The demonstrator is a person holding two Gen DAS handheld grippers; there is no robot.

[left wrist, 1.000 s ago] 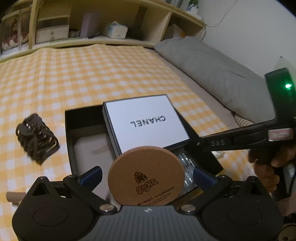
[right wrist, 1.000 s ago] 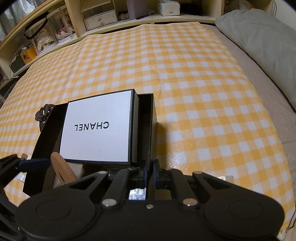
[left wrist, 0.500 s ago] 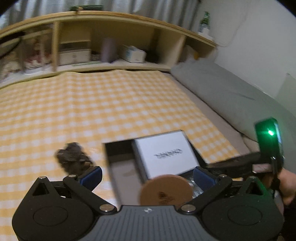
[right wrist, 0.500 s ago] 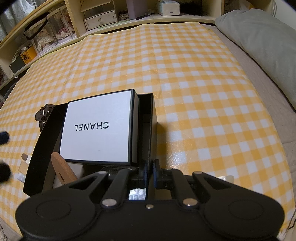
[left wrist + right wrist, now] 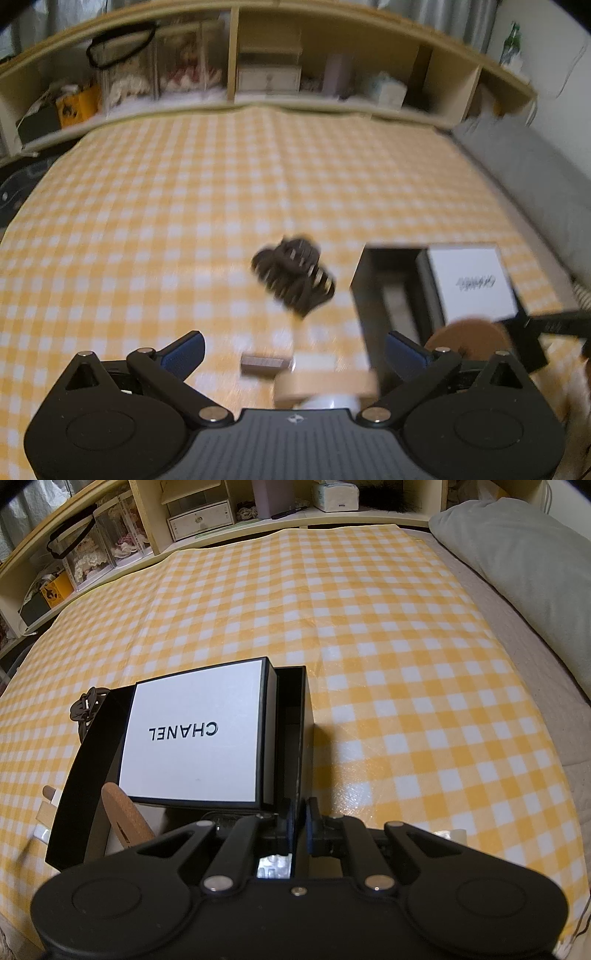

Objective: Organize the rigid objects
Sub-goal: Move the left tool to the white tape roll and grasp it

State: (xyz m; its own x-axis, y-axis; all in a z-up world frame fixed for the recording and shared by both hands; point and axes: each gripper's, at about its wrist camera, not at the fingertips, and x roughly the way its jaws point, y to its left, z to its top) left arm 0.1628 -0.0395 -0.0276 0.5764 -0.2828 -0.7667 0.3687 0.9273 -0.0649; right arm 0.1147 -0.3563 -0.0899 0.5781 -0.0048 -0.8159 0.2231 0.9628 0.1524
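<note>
Left wrist view – one hair claw (image 5: 293,282), left gripper (image 5: 293,349) closing, empty; right gripper (image 5: 299,818) clamps one black box (image 5: 304,701) wall

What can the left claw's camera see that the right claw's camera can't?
Only the left view shows the open left claw, its jaws closing on nothing, and the small brown block on the yellow checked cloth. Only the right view shows the right claw shut on the black box wall. Both show the white-lidded box, round cork coaster and dark hair clip.
</note>
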